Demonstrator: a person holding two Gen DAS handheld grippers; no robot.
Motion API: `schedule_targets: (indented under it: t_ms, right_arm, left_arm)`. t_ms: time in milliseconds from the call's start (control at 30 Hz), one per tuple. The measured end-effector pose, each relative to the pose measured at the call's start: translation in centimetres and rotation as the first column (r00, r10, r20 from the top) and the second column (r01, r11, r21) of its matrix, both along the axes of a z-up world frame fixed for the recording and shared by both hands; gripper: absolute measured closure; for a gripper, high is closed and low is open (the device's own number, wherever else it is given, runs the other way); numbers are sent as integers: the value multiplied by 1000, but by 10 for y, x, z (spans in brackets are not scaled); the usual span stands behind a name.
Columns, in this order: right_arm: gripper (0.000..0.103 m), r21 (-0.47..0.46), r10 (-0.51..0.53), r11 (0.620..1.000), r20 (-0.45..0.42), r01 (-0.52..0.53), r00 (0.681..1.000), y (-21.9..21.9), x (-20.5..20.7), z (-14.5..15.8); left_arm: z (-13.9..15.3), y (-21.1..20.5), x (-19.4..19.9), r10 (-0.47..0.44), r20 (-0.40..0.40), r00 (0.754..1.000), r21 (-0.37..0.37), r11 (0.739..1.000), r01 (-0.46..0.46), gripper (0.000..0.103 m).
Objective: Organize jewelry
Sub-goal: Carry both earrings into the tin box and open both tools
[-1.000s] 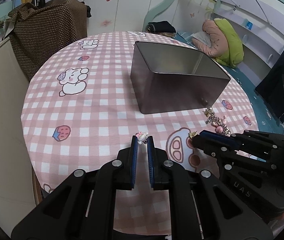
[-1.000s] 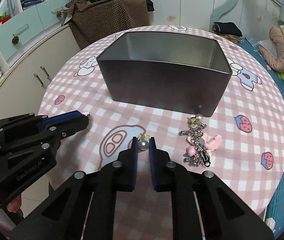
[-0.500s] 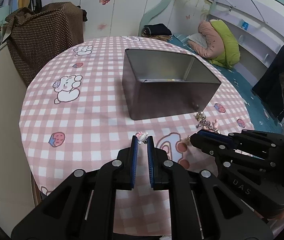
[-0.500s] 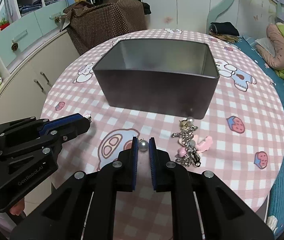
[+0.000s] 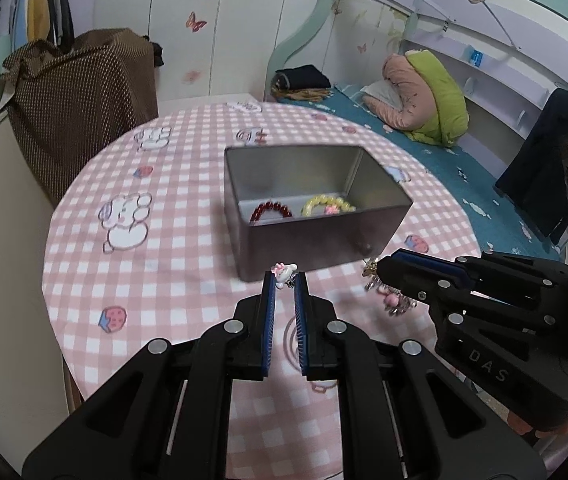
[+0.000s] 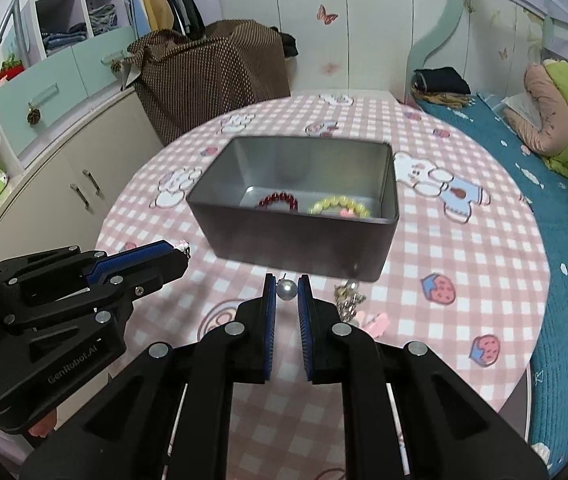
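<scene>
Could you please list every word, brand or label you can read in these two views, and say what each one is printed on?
"GenRobot.AI": on the side of the left claw body, right wrist view.
"DAS": on the side of the right claw body, left wrist view; possibly only part of a longer marking.
The tin and tablecloth carry no readable text, only cartoon pictures on the cloth.

A round table (image 6: 463, 248) wore a pink checked cloth printed with rabbits and strawberries. Behind it stood a brown dotted bag (image 6: 212, 80), slumped against white wardrobe doors (image 5: 212, 20) with butterfly stickers. Clothes hung on a rail (image 6: 164, 0) to the left, above pale green drawers (image 6: 56, 80). On the right lay a bed with a teal sheet (image 6: 563, 240), a rolled pink and green quilt (image 5: 427, 100) and folded dark clothes (image 5: 301, 78).
</scene>
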State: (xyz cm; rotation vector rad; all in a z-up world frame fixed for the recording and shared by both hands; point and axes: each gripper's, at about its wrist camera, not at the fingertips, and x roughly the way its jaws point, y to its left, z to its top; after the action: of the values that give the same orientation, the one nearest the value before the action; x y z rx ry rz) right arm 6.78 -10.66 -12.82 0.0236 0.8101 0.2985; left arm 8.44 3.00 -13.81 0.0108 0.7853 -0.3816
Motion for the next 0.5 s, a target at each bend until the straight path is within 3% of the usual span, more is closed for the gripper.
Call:
schedule_targets:
  t_ms: [500]
  right_arm:
    - [92,44,-32,999,83,28,996,-14,28,30]
  left_arm:
    - [29,-13,25,-13,71,997,-18,1000,14,93]
